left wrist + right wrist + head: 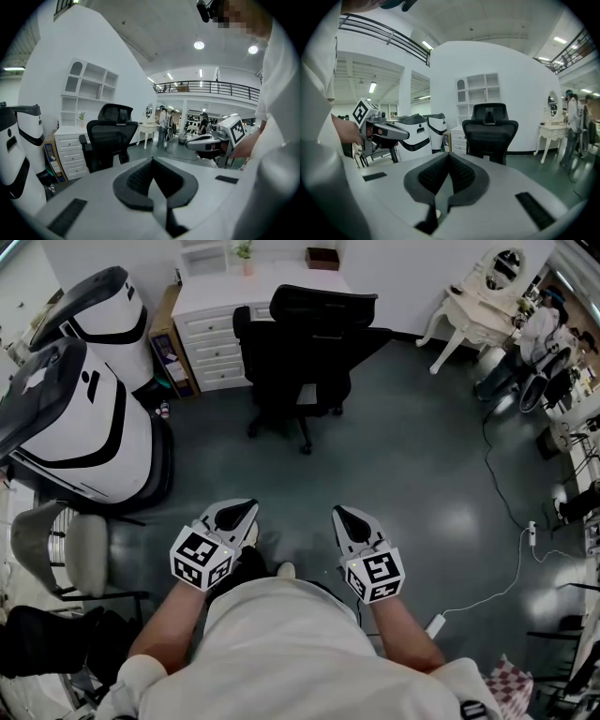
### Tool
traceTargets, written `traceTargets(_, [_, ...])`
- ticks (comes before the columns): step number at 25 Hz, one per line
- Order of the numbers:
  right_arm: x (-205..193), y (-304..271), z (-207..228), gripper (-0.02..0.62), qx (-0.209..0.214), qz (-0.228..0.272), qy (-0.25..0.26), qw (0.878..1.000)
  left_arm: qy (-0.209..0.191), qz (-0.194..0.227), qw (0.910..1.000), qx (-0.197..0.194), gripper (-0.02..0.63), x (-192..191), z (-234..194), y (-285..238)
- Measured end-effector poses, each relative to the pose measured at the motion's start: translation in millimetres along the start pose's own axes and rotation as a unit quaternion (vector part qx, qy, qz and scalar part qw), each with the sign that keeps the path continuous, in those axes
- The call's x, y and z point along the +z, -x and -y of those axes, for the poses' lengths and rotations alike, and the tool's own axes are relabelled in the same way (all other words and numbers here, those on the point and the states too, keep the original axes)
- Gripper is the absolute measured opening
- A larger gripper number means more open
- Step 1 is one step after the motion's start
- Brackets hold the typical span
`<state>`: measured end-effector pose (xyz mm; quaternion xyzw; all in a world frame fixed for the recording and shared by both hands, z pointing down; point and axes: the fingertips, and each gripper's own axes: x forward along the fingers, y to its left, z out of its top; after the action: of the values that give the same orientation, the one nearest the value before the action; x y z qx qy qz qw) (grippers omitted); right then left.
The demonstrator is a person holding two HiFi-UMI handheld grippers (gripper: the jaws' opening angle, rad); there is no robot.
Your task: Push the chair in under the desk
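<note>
A black mesh office chair (309, 348) stands on the dark floor, pulled out from the white desk (217, 298) with drawers at the back. Its back faces me and its seat is turned toward the desk. My left gripper (247, 510) and right gripper (340, 515) are held side by side in front of my body, well short of the chair, both shut and empty. The left gripper view has the chair (110, 140) and desk (70, 143) ahead on the left beyond its closed jaws. In the right gripper view the chair (490, 131) stands straight ahead.
Two large white-and-black machines (80, 418) stand at the left, with a grey chair (66, 554) nearer me. A white dressing table (478, 301) is at the back right. A white cable (511, 582) runs across the floor on the right. People stand further off.
</note>
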<state>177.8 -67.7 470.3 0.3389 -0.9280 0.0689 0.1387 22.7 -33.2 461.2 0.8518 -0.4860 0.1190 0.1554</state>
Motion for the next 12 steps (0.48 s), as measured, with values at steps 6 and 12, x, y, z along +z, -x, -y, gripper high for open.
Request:
traceTargets(6, [-3.7, 0.3, 0.3, 0.003, 0.004, -0.002, -0.001, 1.0, 0.002, -0.001, 1.0, 0.002, -0.005, -1.1, 1.2, -1.3])
traceTargets(12, [-5.1, -4.5, -0.7, 0.003, 0.008, -0.002, -0.004, 1.0, 0.003, -0.001, 1.0, 0.004, -0.005, -1.3, -1.9, -1.2])
